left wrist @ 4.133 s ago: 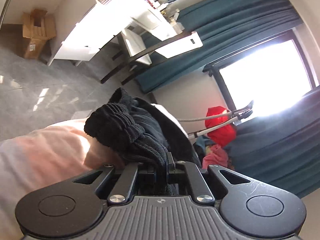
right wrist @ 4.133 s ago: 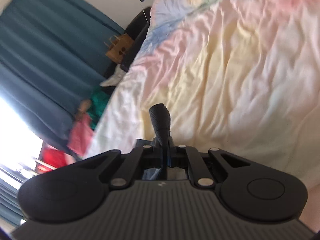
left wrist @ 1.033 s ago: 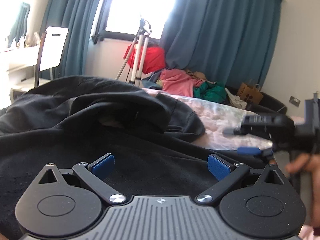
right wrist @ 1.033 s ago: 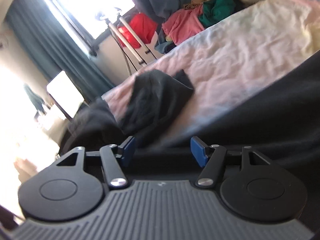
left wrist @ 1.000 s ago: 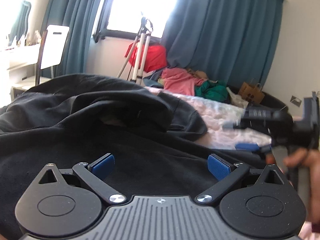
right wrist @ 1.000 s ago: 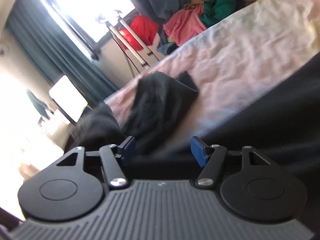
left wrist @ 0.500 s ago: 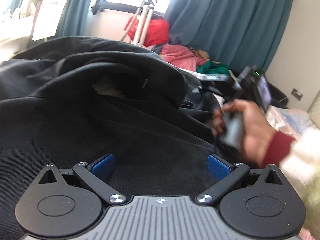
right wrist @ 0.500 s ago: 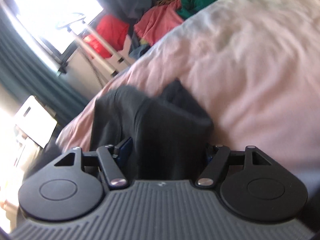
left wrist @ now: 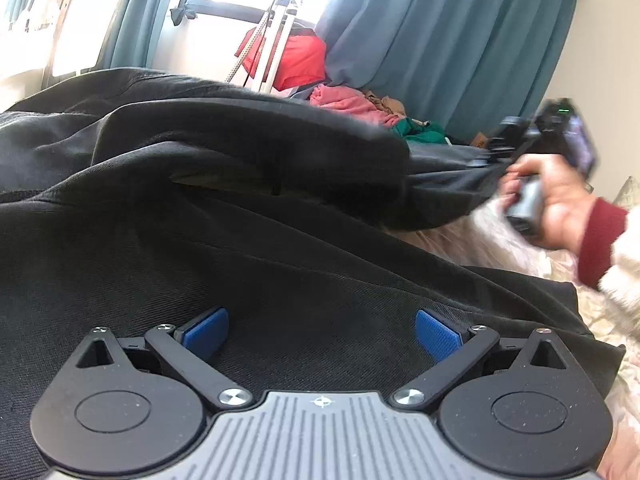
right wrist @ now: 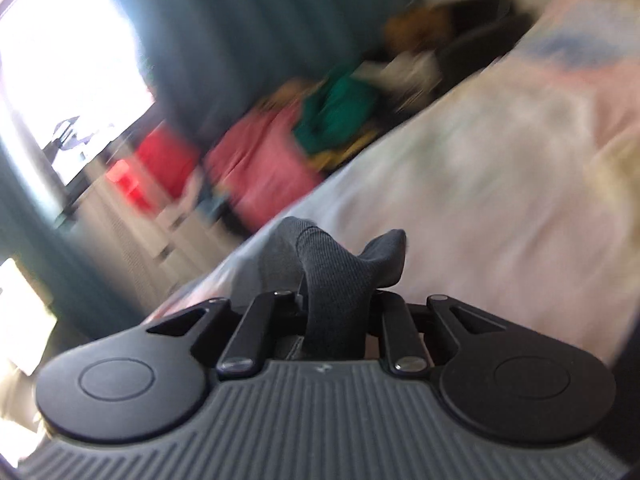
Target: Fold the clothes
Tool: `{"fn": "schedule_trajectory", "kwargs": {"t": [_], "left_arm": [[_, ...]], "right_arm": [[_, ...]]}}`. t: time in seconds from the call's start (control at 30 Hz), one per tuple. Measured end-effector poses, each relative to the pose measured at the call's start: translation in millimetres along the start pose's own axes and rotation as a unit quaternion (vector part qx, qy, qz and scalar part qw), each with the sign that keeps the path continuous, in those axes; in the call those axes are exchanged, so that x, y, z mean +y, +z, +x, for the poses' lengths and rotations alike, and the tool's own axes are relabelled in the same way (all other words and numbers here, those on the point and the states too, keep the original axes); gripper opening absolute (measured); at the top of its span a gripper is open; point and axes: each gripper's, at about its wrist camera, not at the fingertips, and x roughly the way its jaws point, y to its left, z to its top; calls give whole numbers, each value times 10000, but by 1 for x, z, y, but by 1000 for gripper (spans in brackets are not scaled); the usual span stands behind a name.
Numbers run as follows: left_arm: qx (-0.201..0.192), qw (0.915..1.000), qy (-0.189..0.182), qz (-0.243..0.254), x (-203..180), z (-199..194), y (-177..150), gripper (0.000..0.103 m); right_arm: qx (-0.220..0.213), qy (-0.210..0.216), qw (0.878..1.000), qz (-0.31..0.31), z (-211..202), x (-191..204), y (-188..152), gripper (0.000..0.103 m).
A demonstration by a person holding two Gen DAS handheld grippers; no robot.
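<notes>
- Our right gripper has just left empty air; its jaws are closing on the black garment's sleeve, at three o'clock.
- Our left gripper jaws stay apart, so the fold begins.

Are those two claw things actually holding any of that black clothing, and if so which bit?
The right gripper is closing on a bunched fold at the black garment's edge. The left gripper holds nothing, jaws open above the cloth.

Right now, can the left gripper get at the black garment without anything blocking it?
Probably yes. The left gripper is open, its blue pads low over the black garment, with only that cloth in front of it. The right gripper, closing on a dark fold of cloth, is off to the side.
</notes>
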Motion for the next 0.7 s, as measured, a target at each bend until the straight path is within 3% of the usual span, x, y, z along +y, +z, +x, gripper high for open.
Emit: {"fn": "schedule_trajectory", "kwargs": {"t": [0.1,0.2,0.3,0.37,0.5,0.63,0.7], "left_arm": [[3,10000,-29,36,0,-2,-2,101],[37,9999,-7,111,-1,-1,-4,101],[44,9999,34,162,-2,0,-6,101],[46,9998,57,179,-3,-2,-8,101],[41,9996,99,247,-6,1,-10,101],[61,9991,194,376,-13,6,-12,101],[59,9984,246,497,-18,10,-15,101]], "right_arm": [[-447,-351,9983,103,-10,-51,33,17],[-235,-578,9976,-303,-2,-92,28,22],[199,-668,9975,86,8,-138,4,24],[476,-375,9943,880,14,-174,-11,25],[571,670,9735,2110,13,-226,-32,26],[532,1216,9601,2463,16,-244,-45,26],[469,1160,9649,2311,16,-239,-47,26]]}}
